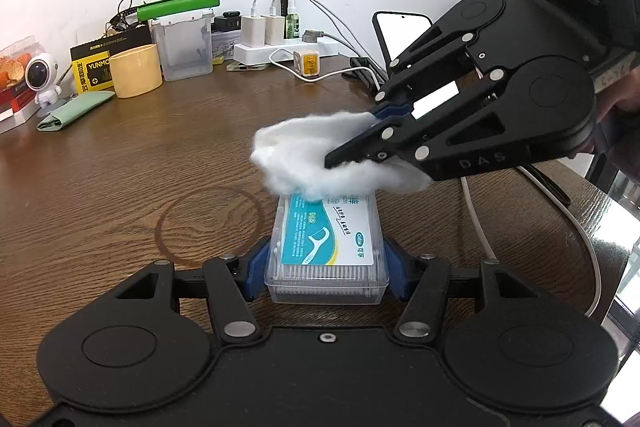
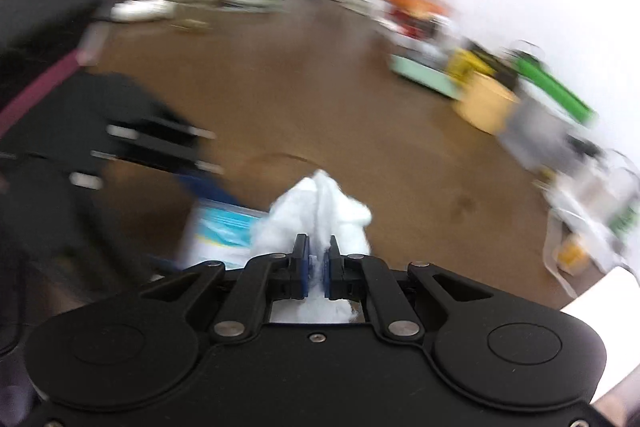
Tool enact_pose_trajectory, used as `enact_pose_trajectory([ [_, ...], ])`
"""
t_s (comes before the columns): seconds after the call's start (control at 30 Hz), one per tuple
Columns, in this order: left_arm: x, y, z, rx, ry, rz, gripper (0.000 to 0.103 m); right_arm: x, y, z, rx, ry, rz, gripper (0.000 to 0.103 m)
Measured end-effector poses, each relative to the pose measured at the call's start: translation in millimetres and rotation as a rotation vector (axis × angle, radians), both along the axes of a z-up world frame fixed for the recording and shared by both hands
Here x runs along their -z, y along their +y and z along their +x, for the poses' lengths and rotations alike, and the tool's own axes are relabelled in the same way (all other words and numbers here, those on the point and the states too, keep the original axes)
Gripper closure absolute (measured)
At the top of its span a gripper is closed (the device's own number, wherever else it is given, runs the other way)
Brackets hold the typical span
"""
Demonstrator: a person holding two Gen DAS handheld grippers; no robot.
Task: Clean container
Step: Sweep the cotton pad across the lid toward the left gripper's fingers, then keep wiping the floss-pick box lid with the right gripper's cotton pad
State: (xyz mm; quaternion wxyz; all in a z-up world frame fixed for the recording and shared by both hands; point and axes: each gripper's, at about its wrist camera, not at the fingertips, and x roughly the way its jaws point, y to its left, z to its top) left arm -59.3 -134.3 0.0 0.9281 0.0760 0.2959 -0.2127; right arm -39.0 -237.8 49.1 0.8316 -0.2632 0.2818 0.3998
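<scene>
Left gripper (image 1: pixel 326 269) sits nearest, at the near edge of the brown wooden table (image 1: pixel 120 179), its blue pads pressed on both long sides of a clear plastic box (image 1: pixel 326 247). The box rests flat on the table near its near edge, holds rows of white floss picks, and has a teal and white label on the lid. A dark ring stain (image 1: pixel 210 225) marks the wood just left of the box.

Right gripper (image 1: pixel 352 143) comes in from the right, tilted down, jaws closed on a white cotton wad (image 1: pixel 304 151). The wad touches the far end of the box lid. In the right wrist view, which is motion-blurred, the blue pads pinch the cotton wad (image 2: pixel 320 215) tightly, with the box (image 2: pixel 220 231) just left of it.

A white cable (image 1: pixel 476 223) runs along the right edge of the table.

Farther back, toward the far left corner: a folded green cloth (image 1: pixel 76 109), a small white astronaut figure (image 1: pixel 42 79), a yellow cup (image 1: pixel 136 71), a black and yellow carton (image 1: pixel 90 69). Behind them a clear tub (image 1: pixel 186 49) with a green lid (image 1: pixel 178 7) propped on top.

Along the far edge by the wall: a white power strip (image 1: pixel 280 51) with chargers plugged in, a small green bottle (image 1: pixel 292 23), a phone (image 1: pixel 402 31) standing with a white screen.
</scene>
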Motion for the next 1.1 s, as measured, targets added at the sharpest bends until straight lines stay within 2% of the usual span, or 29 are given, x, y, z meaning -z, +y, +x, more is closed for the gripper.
enact_pose_trajectory([
  [0.1, 0, 0, 0, 0.001, 0.001, -0.001, 0.046, -3, 13, -22, -0.167, 0.044, 0.042, 0.097],
  [0.17, 0, 0, 1, 0.001, 0.001, -0.002, 0.046, -3, 16, -28, -0.197, 0.028, 0.031, 0.097],
  [0.3, 1, -1, 0, 0.001, 0.000, -0.002, 0.046, -1, 0, -3, -0.019, 0.011, 0.016, 0.097],
  [0.37, 1, -1, 0, 0.001, 0.000, -0.002, 0.046, -3, 3, -7, -0.043, 0.018, 0.014, 0.097],
  [0.47, 1, -2, -1, 0.000, 0.000, -0.002, 0.046, -5, 17, -28, -0.202, 0.045, 0.037, 0.097],
  [0.7, 1, -1, -1, 0.001, 0.000, -0.001, 0.046, -3, 2, -5, -0.047, 0.030, 0.038, 0.097],
  [0.8, 1, -1, 0, 0.000, 0.001, -0.002, 0.046, -4, 17, -26, -0.204, 0.052, 0.055, 0.097],
  [0.83, 0, -1, 1, 0.000, 0.001, -0.002, 0.046, -4, 18, -28, -0.212, 0.040, 0.047, 0.097],
  [1.0, 1, -2, 1, 0.000, 0.000, 0.001, 0.046, -2, -2, 2, -0.004, 0.022, 0.039, 0.097],
  [1.1, 1, -2, 1, 0.000, 0.001, -0.001, 0.046, -5, 7, -14, -0.100, 0.035, 0.039, 0.097],
])
